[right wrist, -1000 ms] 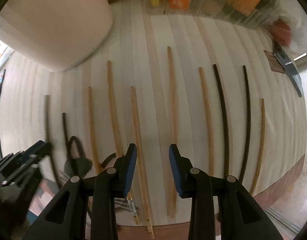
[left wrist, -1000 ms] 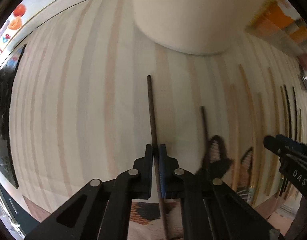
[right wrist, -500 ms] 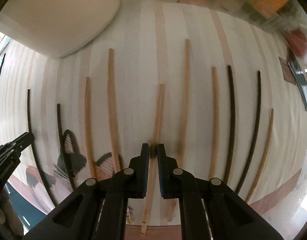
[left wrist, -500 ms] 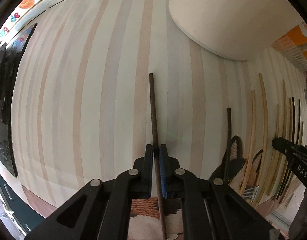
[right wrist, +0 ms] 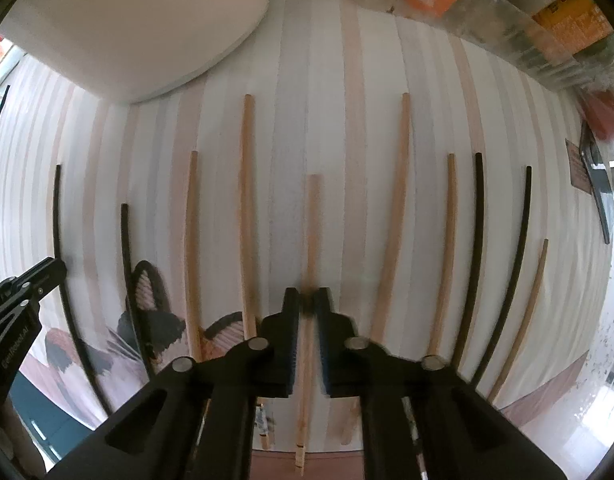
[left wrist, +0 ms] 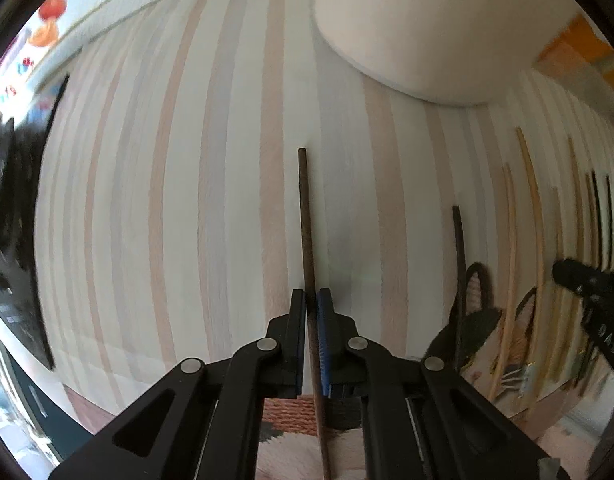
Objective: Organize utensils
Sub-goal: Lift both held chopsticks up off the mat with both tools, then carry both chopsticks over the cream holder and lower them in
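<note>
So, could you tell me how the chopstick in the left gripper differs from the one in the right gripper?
The left gripper clamps a dark brown chopstick; the right gripper clamps a light wooden chopstick. The dark one looks thinner, the light one thicker. Both point away from the camera, each held between shut pads.

Each hand-held gripper (left wrist: 312,308) (right wrist: 307,304) is black, with silver pivot rivets, blue-faced finger pads and slotted arms.
</note>
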Tool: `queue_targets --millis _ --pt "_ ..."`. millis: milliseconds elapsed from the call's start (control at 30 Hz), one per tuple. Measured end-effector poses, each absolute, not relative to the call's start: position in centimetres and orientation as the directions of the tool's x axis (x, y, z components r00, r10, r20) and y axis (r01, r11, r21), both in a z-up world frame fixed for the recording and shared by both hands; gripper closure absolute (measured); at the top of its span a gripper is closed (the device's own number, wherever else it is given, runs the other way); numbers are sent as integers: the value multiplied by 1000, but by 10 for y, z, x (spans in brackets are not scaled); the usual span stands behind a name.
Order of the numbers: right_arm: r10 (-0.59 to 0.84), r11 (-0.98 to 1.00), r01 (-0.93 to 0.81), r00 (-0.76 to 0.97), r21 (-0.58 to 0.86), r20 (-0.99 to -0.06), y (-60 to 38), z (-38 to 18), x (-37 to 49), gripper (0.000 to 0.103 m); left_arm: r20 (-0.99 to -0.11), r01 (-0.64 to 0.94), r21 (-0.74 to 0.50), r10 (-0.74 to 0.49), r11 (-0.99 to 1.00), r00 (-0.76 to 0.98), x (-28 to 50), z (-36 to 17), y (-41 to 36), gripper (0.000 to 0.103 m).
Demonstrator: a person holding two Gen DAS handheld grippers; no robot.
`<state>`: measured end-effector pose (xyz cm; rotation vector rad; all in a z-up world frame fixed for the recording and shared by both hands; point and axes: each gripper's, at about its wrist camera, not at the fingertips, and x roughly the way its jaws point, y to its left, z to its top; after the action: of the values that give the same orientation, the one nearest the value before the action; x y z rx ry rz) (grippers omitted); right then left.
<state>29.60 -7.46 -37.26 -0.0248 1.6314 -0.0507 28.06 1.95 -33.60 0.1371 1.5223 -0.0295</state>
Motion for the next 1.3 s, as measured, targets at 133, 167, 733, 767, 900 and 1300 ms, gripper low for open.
queue_targets --millis 133,167,733,767,900,1300 --pt "-16 1000 16 -36 -17 -999 -77 -369 280 96 -996 83 79 75 993 55 270 -332 16 100" --pt "-5 1000 22 -29 -6 -1000 -77 -366 277 96 -996 66 69 65 995 60 268 -328 17 100" --pt "141 989 29 162 147 -977 -96 -274 238 96 -977 -16 22 25 1000 213 229 -247 20 100" --pt "144 988 27 167 151 -975 -102 -272 245 96 -975 -20 17 21 1000 223 226 -243 22 100" --pt "164 986 5 205 169 -965 -116 -240 258 96 -958 -44 7 20 999 286 221 -221 28 100" --pt "209 978 -75 374 195 -903 -104 -159 258 96 -854 -52 23 47 998 518 238 -142 29 101"
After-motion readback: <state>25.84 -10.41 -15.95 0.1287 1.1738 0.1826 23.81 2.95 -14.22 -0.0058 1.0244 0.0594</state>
